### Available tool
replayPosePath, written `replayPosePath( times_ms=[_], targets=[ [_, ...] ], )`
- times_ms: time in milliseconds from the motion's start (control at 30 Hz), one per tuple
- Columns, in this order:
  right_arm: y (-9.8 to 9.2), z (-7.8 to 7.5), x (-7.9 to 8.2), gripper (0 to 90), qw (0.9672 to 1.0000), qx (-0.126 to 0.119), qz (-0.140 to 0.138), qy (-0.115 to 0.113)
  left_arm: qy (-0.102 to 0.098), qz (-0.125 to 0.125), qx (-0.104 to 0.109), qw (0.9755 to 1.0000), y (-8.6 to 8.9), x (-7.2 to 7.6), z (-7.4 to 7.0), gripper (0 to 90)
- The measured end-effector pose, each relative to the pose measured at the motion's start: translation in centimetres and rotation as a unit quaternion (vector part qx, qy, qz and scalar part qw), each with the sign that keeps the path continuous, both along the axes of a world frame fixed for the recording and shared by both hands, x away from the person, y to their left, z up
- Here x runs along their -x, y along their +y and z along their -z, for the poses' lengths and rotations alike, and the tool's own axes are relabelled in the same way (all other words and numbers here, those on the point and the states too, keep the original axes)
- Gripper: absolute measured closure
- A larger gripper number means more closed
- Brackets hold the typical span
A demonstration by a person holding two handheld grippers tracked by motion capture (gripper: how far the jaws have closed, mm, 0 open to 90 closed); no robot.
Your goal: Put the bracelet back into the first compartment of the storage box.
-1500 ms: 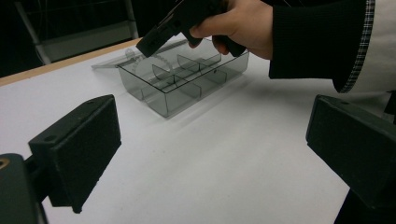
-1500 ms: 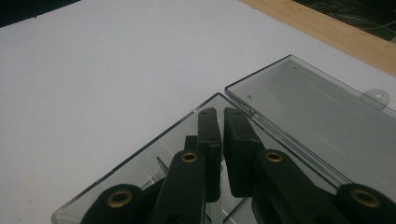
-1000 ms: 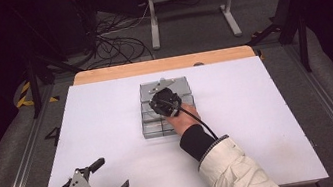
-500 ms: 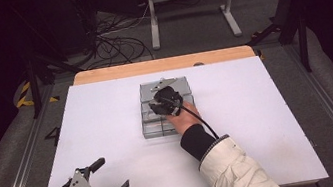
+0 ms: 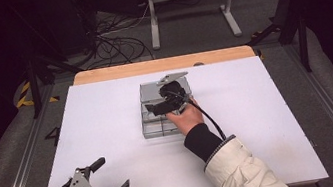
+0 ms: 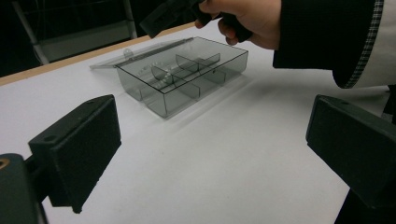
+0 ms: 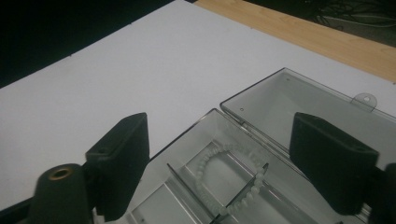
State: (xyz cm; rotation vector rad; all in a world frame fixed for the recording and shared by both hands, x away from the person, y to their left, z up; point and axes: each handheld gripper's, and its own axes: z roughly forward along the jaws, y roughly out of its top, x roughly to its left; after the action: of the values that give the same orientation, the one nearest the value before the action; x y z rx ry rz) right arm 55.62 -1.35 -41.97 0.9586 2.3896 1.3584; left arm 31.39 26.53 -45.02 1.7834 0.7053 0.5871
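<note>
Here, a smoky clear plastic compartment box (image 5: 161,119) mid-table on the white tabletop (image 5: 258,109), lid open; right gripper (image 7: 217,163) above, jaws just opened, empty. Pale bead bracelet (image 7: 224,179) inside, revealed by right gripper view. Left gripper (image 5: 109,176) open, near edge.

boxes: 1 clear grey compartment box (image 5: 158,120), lid open, table centre | bracelets: 1 pale bead bracelet (image 7: 224,179) inside box | grippers: 2, left gripper (image 5: 111,175) at 7 o'clock, right gripper (image 5: 159,107) over box | tables: 1 white table (image 5: 260,124)
</note>
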Motion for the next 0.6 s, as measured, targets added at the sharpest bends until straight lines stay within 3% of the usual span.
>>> replayPosePath(
  times_ms=[133,267,600],
  targets=[
    [-0.4,-1.1,0.9,14.8,0.9998,-0.005,-0.015,-0.008,0.002,0.001,0.0,1.0,-0.1,0.0,0.0,3.7],
    [-0.8,-2.1,1.9,11.2,0.9992,0.004,-0.028,-0.027,0.0,0.002,-0.001,1.0,-0.1,-0.2,0.0,3.8],
    [-2.3,-3.4,3.4,9.7,0.9983,-0.007,-0.035,-0.047,0.0,0.005,-0.001,1.0,-0.2,-0.3,0.0,3.8]
  ],
)
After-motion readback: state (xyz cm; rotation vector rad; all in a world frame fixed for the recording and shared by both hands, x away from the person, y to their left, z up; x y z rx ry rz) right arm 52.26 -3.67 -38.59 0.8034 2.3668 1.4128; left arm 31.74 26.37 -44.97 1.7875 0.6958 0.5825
